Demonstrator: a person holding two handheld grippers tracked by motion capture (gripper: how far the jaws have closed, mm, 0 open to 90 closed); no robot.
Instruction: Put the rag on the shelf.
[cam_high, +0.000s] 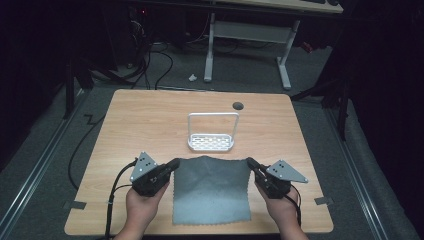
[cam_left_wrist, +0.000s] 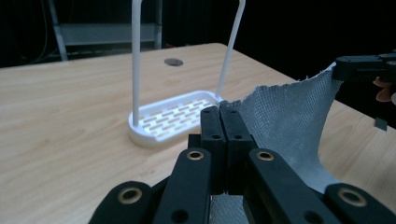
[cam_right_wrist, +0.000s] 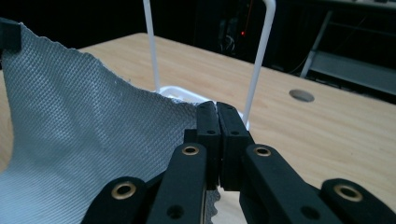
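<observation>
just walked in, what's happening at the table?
A person holds a gripper in each hand. The left gripper and the right gripper are each shut on a far corner of the grey cloth, lifting that edge while the near part lies on the wooden table. A white rack stands just beyond the cloth.

No legible text, labels or numbers.
</observation>
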